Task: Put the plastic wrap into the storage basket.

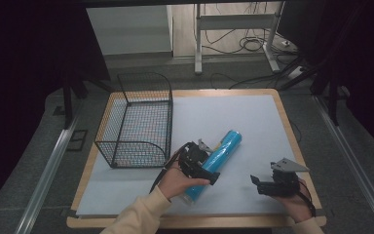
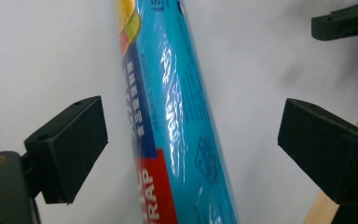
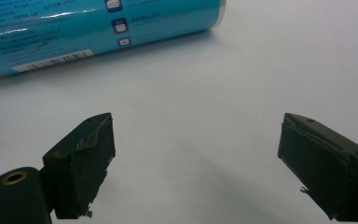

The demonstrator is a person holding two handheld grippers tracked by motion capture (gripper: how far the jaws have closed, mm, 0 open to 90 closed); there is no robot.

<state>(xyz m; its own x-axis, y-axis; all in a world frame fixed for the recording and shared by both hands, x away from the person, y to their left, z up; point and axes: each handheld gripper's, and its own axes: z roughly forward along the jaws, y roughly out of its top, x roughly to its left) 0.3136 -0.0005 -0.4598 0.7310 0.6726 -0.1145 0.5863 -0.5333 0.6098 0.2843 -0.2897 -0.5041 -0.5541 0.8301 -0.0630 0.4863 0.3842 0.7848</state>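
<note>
Wooden-edged table (image 1: 292, 141) under a pale grey-white mat (image 1: 224, 117). Black wire basket (image 1: 137, 119) on the left half of the mat, upright, open at top, nothing visible inside; mat seen through the mesh floor.

Blue roll of plastic wrap (image 1: 217, 158) lying flat on the mat just right of the basket, diagonal, far end pointing up and right, near end toward the person's edge. Clear of the basket, not touching. Red band with white "WRAP" lettering near one end in the left gripper view (image 2: 177, 135); barcode and small printed icons along the side in the right gripper view (image 3: 98, 23).

Left gripper (image 1: 200, 168) held in the left hand (image 1: 177, 181), set over the near half of the roll. Jaws spread wide, one on each side of the roll, gaps on both sides, no contact seen in the left gripper view (image 2: 186, 154).

Right gripper (image 1: 272, 184) in the right hand (image 1: 297, 202), low over bare mat near the right front corner, well apart from the roll. Jaws wide apart, nothing between them (image 3: 193, 163); roll lying across the top of that view.

Cream sleeve (image 1: 136, 214) on the left forearm.
</note>
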